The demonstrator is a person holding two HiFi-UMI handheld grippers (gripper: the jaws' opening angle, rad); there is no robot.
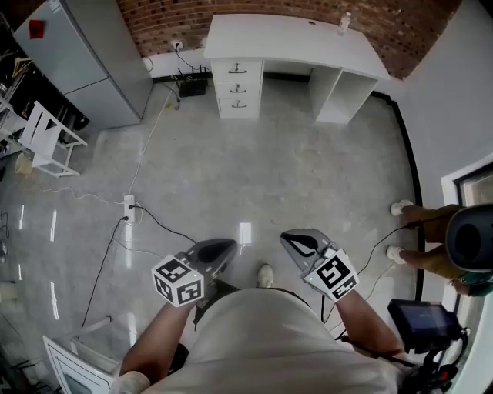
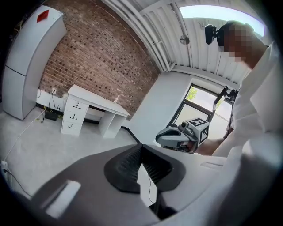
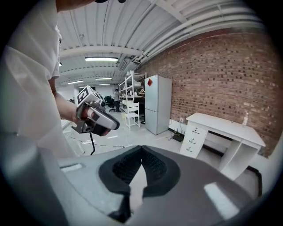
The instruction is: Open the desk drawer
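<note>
The white desk (image 1: 296, 38) stands far off against the brick wall, its stack of three drawers (image 1: 237, 88) all closed, each with a small dark handle. Both grippers hang close to the person's body, several steps short of the desk. My left gripper (image 1: 223, 246) is shut and holds nothing; my right gripper (image 1: 293, 238) is shut and empty as well. In the left gripper view the jaws (image 2: 141, 146) meet at the tips, with the drawers (image 2: 72, 117) small in the distance. The right gripper view shows its jaws (image 3: 141, 148) closed and the drawers (image 3: 193, 140) ahead to the right.
A grey cabinet (image 1: 85, 54) stands at the back left, a white chair (image 1: 50, 138) below it. A power strip (image 1: 129, 206) and cables trail over the grey floor on the left. Another person's feet (image 1: 400, 208) stand at the right. A small bottle (image 1: 344, 23) sits on the desk.
</note>
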